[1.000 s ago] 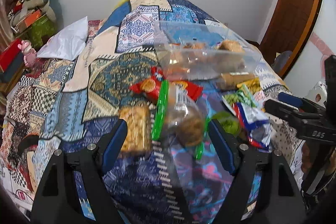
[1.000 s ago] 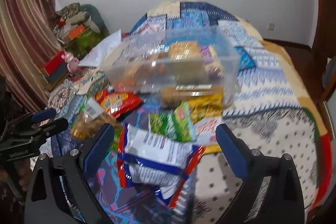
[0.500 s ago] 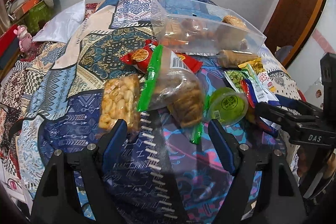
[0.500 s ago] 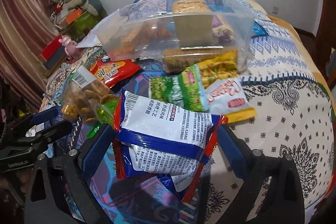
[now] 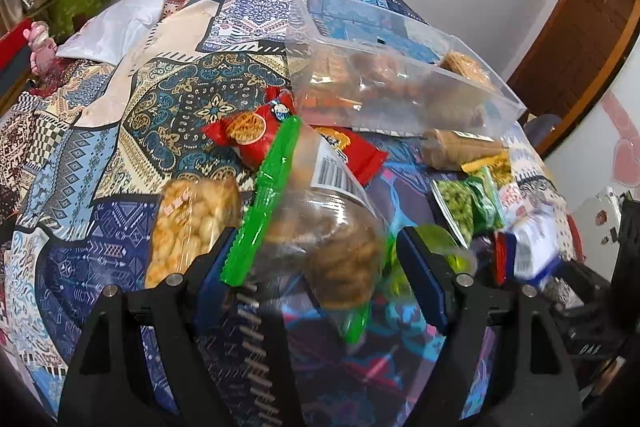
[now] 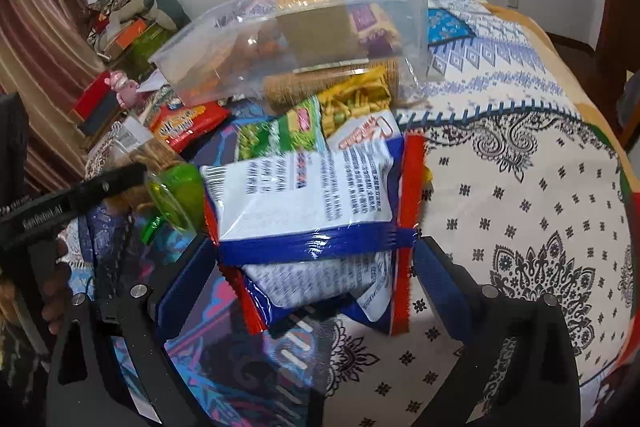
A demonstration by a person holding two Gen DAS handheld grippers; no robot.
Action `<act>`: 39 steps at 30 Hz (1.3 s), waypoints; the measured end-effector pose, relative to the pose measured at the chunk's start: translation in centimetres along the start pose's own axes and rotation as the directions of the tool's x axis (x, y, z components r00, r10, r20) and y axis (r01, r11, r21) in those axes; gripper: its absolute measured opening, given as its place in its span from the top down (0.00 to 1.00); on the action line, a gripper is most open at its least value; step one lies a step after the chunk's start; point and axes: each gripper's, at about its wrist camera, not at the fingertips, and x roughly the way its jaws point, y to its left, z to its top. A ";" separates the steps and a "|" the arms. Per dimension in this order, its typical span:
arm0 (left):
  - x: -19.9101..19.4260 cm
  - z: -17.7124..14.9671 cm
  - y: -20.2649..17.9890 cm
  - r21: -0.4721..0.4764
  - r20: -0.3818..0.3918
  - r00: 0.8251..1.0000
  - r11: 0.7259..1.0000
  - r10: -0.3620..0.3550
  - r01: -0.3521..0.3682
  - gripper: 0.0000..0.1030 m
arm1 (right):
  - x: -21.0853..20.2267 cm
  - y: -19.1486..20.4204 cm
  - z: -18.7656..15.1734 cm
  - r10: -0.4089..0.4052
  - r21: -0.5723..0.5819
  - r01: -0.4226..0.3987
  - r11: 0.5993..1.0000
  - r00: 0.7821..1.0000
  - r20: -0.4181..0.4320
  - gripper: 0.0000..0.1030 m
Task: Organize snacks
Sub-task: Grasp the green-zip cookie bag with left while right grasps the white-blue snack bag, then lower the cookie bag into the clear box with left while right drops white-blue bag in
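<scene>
Left gripper (image 5: 316,259) is spread wide, its blue pads sitting either side of a clear cookie bag (image 5: 320,227) with a green zip strip, not squeezing it yet as far as I can tell. Right gripper (image 6: 310,267) is the same story: jaws wide apart around a white and blue snack packet (image 6: 304,199), with gaps visible on both sides, so nothing's actually held.

Everything's on the bed (image 6: 520,187), dumped in a loose pile in front of a clear plastic bin (image 5: 400,75) that already has a few snacks inside. My guess is that's where the rest go, which is why both grippers come in from the near edge with the bin straight ahead.

Other strays nearby: a red cracker pack (image 5: 248,131), a peanut bag (image 5: 188,223) just beside the left pad, a green pea pack (image 6: 280,135) and a small green cup (image 6: 176,195) between the two targets.

Both grippers sit low and tipped down toward the pile, side by side and pretty close together.
</scene>
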 end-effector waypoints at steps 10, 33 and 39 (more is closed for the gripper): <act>1.5 0.1 0.6 -0.051 -0.009 0.998 0.997 -0.062 0.061 0.39 | 0.0 0.1 0.4 0.013 -0.009 -0.013 1.000 0.999 0.029 0.21; -5.4 1.8 -0.1 0.002 0.148 0.986 0.997 -0.075 0.075 0.51 | -4.5 -0.9 2.0 0.017 0.013 -0.020 1.000 0.985 0.174 0.40; -6.8 4.5 -1.3 0.036 0.206 0.974 0.996 -0.092 0.086 0.51 | -5.4 -0.7 4.8 0.012 0.004 -0.013 1.000 0.971 0.239 0.40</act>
